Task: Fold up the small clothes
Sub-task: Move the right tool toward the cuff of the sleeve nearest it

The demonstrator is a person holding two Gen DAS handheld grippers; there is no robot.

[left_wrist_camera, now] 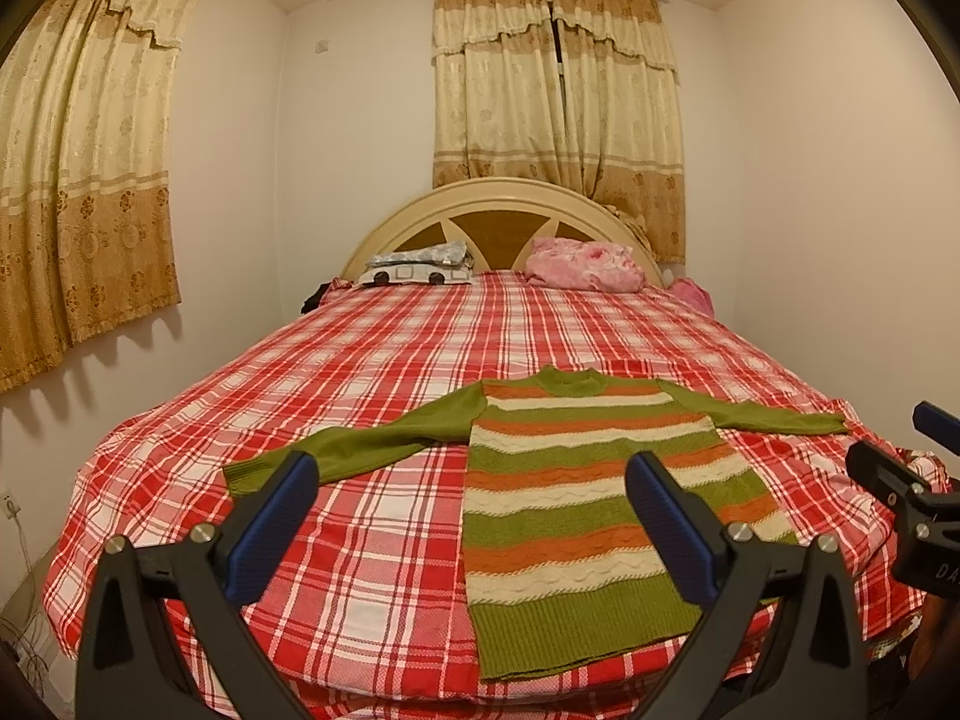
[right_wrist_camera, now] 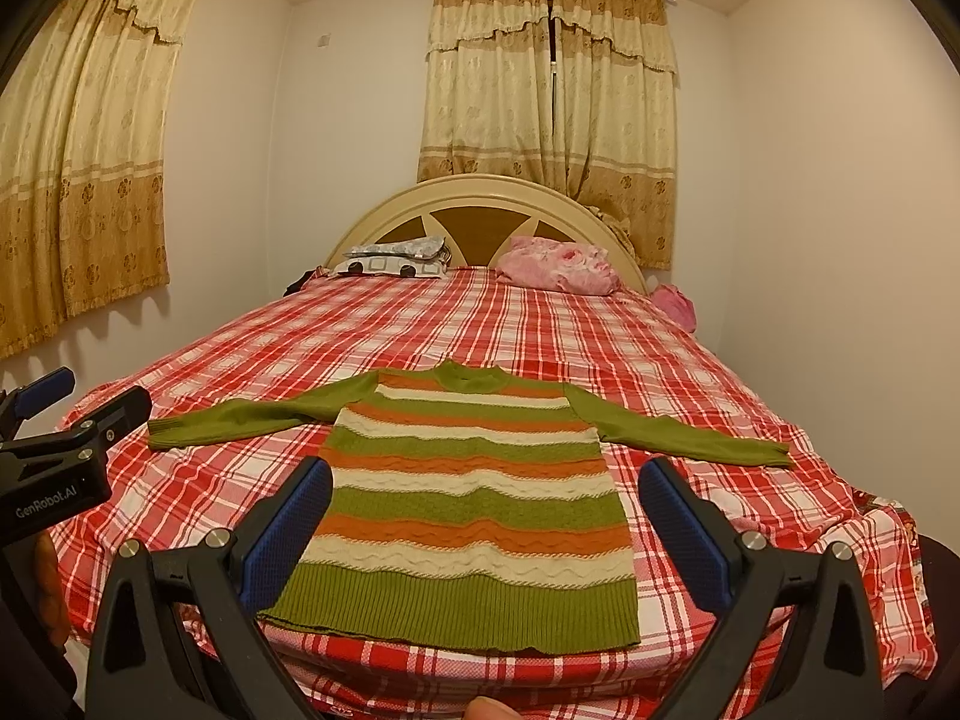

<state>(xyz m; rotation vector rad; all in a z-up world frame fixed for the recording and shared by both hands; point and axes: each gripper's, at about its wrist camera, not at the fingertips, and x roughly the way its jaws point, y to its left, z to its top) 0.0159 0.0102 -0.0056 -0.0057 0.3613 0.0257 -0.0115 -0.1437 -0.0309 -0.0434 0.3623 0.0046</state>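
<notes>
A striped sweater (right_wrist_camera: 474, 492) lay flat near the foot of the bed (right_wrist_camera: 540, 324), collar toward the headboard (right_wrist_camera: 480, 204), hem nearest the cameras, long axis along the bed, sleeves spread sideways. The left gripper (left_wrist_camera: 474, 516) and right gripper (right_wrist_camera: 486, 534) hung above it, jaws apart, gripping nothing.

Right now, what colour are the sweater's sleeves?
Plain olive green sleeves, clearest in the right wrist view.
</notes>
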